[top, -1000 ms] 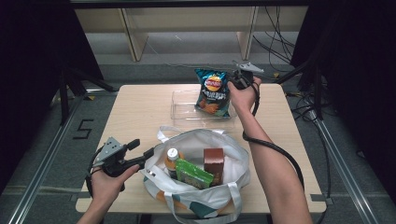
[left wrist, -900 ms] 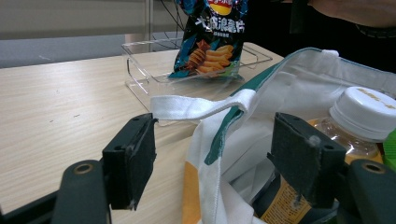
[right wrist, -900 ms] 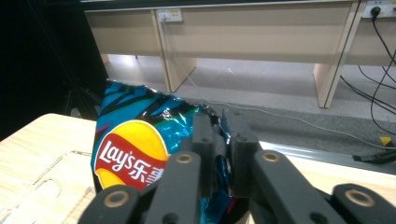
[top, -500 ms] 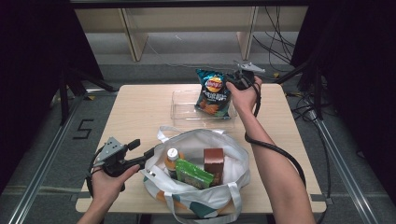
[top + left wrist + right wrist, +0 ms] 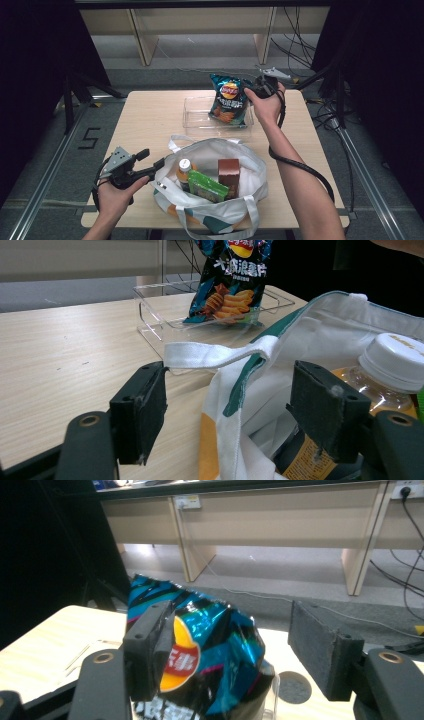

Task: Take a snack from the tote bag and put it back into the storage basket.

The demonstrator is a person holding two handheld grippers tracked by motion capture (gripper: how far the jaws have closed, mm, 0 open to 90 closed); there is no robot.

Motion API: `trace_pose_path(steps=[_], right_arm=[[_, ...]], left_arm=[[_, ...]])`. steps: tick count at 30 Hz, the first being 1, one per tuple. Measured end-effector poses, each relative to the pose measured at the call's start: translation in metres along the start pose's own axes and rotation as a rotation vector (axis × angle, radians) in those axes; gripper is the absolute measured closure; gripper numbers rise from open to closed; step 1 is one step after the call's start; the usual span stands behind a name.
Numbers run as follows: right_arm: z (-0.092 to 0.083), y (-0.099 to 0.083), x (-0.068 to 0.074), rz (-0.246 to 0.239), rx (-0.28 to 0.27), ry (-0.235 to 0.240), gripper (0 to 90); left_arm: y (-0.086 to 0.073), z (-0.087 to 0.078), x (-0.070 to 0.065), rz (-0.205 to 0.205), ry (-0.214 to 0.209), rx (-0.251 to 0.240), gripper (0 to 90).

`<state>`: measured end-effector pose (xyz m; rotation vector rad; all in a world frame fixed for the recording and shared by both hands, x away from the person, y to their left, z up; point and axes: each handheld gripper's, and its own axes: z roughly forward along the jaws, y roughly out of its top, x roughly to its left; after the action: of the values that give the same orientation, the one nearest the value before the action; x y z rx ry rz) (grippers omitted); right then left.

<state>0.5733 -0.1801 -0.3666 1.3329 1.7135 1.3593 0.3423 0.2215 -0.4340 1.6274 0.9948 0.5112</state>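
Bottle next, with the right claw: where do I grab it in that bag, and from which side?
Take the bottle by its white cap and neck, from straight above. It stands upright in the tote bag, cap uppermost, with the green packet close beside it, so a side approach looks blocked.

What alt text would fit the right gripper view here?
The right gripper, its black jaws just opened, frames a crinkled blue chip bag that stands between them, with a gap at the right-hand jaw. Behind lie the wooden table, a grey floor and pale furniture legs.
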Motion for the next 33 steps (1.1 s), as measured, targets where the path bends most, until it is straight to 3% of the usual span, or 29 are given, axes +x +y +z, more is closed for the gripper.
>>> trace_pose_path(steps=[1, 2, 4, 6, 7, 12, 17, 18, 21, 33], right_arm=[[-0.003, 0.000, 0.001, 0.011, 0.001, 0.007, 35.7], [-0.005, 0.000, -0.002, -0.020, -0.002, 0.009, 35.6], [-0.012, -0.001, 0.001, 0.003, 0.001, 0.014, 35.7], [-0.016, -0.003, 0.000, -0.022, 0.002, 0.023, 35.9], [-0.019, -0.002, 0.003, -0.007, 0.005, 0.026, 35.9], [-0.033, -0.002, 0.004, -0.032, 0.007, 0.033, 36.3], [-0.048, -0.005, 0.007, -0.019, 0.005, 0.050, 36.8], [-0.049, -0.006, 0.007, -0.034, -0.003, 0.059, 36.8], [-0.058, -0.010, 0.011, -0.008, 0.005, 0.073, 37.2], [-0.086, -0.019, 0.019, -0.032, 0.010, 0.123, 37.9]], left_arm=[[0.000, 0.000, 0.000, 0.002, 0.001, 0.001, 30.3], [0.000, 0.000, 0.000, 0.002, -0.007, -0.004, 30.3], [0.001, 0.000, -0.001, 0.003, 0.002, 0.002, 30.3], [0.000, 0.000, -0.001, 0.003, 0.003, 0.003, 30.3], [0.000, 0.000, -0.001, 0.003, 0.003, 0.002, 30.3], [0.001, 0.000, 0.000, 0.003, -0.001, -0.003, 30.3], [0.001, 0.000, -0.002, 0.004, 0.004, 0.002, 30.3], [0.001, 0.000, -0.002, 0.003, 0.004, 0.001, 30.3], [0.001, 0.001, -0.002, 0.003, -0.005, -0.005, 30.3], [0.002, 0.000, -0.004, 0.014, 0.001, 0.000, 30.2]])
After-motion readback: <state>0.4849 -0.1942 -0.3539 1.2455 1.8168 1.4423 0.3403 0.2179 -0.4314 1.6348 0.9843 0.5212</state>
